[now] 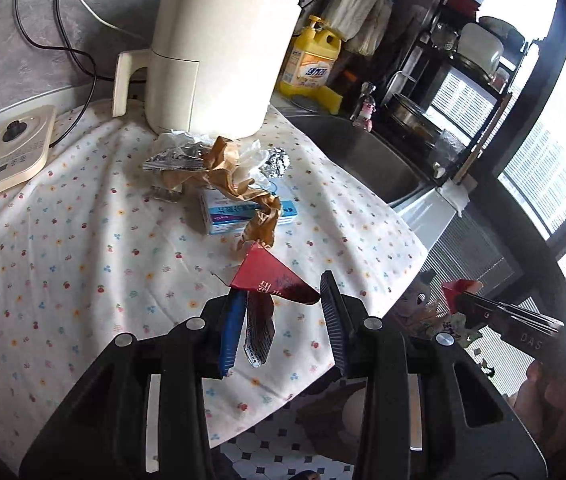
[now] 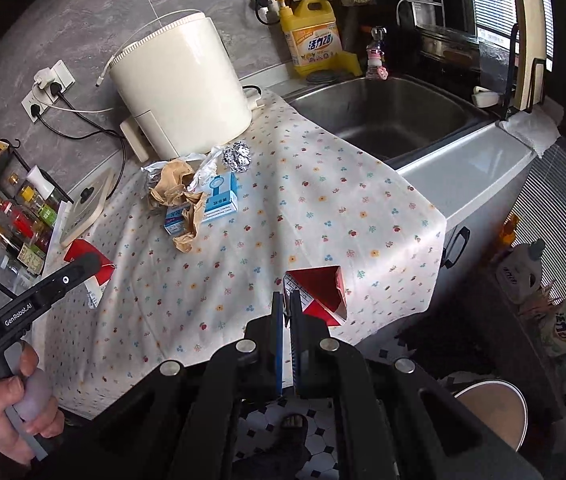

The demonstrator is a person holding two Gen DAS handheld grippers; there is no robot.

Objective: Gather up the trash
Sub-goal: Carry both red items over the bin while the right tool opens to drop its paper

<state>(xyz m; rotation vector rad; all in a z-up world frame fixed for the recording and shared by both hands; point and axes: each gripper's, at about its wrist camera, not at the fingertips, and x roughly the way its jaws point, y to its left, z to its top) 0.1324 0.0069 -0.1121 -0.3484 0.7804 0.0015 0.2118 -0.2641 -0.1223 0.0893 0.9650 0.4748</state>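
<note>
**While both grippers hold red trash, the rest sits on the cloth**

As the person stands at the counter, each hand carries a gripper above the near edge of the flowered cloth. The left gripper has its fingers partly spread, and a crumpled red wrapper sits between them, its silver-lined tail hanging down by the left finger; the wrapper touches both pads, so it is pinched. The right gripper has its fingers pressed nearly together on the edge of a red carton, which sticks out to the right of the tips, above the cloth.

More trash lies in a pile on the cloth, just in front of the cream pot: brown paper, crumpled and draped over a blue box, a foil ball to the right of the pile, and a flat foil wrapper to the left. All are touching or almost touching.

The sink is beside the cloth on the right. A yellow bottle stands behind it at the wall. A bin is on the floor, lower right, near the right gripper. The left hand grips its handle at the lower left of the right wrist view.
</note>
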